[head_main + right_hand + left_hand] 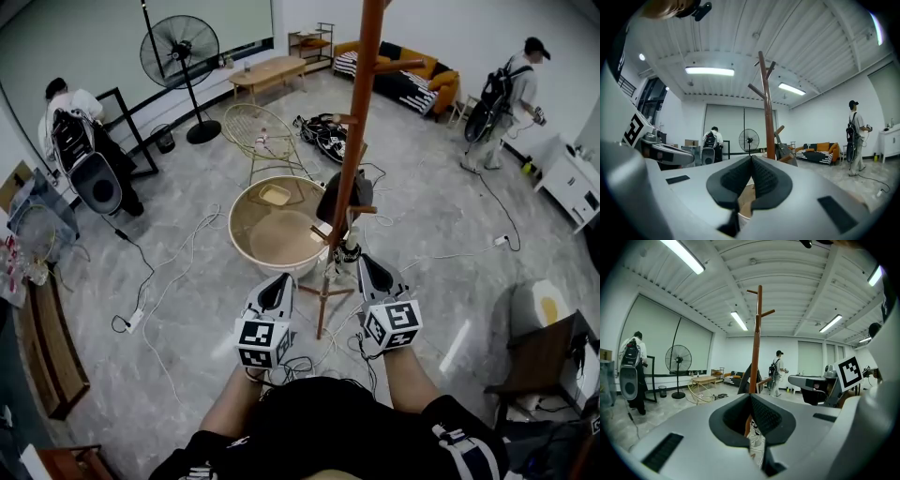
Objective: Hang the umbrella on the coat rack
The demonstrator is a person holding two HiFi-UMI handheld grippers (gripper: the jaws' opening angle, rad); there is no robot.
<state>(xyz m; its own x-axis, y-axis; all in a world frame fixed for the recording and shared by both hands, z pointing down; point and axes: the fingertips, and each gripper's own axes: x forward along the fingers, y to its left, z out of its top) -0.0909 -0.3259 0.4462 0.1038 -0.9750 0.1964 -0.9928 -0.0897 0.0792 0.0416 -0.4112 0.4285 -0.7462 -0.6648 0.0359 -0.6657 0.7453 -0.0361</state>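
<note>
Against the pole of the tall brown wooden coat rack (359, 112), the dark folded umbrella (343, 197) appears to hang from a low side peg. Below it, near the rack's foot, are the grey left claw (277, 286) and the grey right claw (372, 274). Each has its jaws pressed together with nothing between them. By my reading, the hanging step is already done and the umbrella let go. The next move calls only for drawing both claws away from the pegs without nudging the umbrella loose.

Bright ceiling tube lights (739, 320), sharp pictures, fisheye-warped edges.
</note>
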